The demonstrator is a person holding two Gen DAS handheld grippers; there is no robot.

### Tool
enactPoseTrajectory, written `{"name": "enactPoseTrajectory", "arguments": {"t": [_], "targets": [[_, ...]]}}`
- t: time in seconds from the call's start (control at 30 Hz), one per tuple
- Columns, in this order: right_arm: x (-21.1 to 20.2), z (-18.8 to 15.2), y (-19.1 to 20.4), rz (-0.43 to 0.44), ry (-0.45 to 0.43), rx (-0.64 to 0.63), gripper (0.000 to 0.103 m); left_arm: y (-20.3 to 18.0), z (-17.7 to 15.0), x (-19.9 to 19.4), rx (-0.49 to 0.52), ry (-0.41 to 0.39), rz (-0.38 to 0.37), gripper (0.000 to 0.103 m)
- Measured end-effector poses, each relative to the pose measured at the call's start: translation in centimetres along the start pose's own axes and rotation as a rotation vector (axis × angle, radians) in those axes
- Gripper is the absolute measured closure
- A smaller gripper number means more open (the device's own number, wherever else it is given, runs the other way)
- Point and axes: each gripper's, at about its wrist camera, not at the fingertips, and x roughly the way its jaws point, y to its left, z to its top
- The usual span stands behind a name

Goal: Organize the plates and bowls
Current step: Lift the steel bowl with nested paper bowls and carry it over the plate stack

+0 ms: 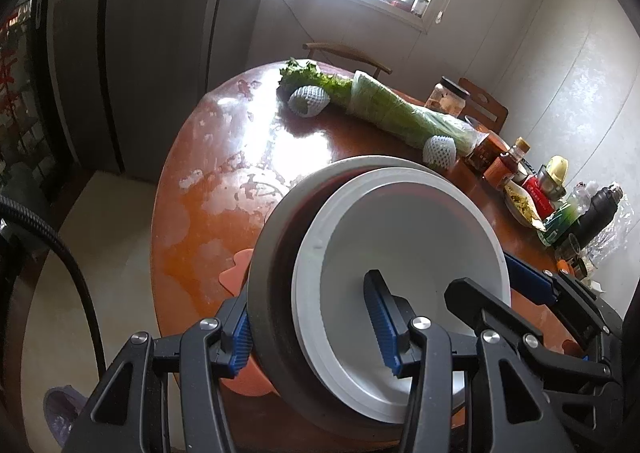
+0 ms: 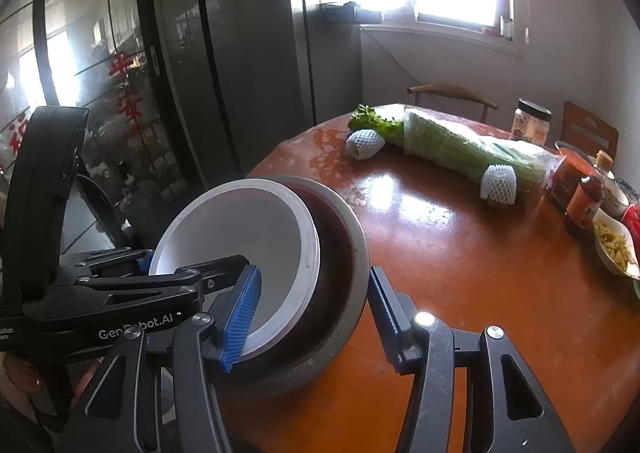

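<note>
A grey bowl with a dark inside stands tilted at the near edge of the round brown table. A white bowl sits nested inside it. My left gripper straddles the near rims of both bowls, one finger outside the grey bowl and one inside the white bowl, not closed tight. My right gripper straddles the other side of the rims in the same way, jaws apart. An orange mat lies under the bowls.
Wrapped celery and two foam-netted fruits lie at the far side. Jars, bottles and a dish of food crowd the right edge. Chairs stand behind; a dark cabinet is left.
</note>
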Motion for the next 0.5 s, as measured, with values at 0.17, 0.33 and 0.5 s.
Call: {"name": "enactPoseTrajectory", "arguments": {"t": [0.17, 0.33, 0.5], "targets": [[0.9, -0.3, -0.1, -0.004, 0.019, 0.005, 0.047, 0.4, 0.0, 0.8, -0.004, 0.013, 0.000, 0.053], [1.4, -0.6, 0.2, -0.005, 0.034, 0.002, 0.047, 0.8, -0.2, 1.2, -0.009, 0.022, 0.000, 0.053], [1.9, -0.7, 0.4, -0.004, 0.044, -0.001, 0.047, 1.3, -0.3, 1.6, -0.016, 0.026, 0.006, 0.053]]}}
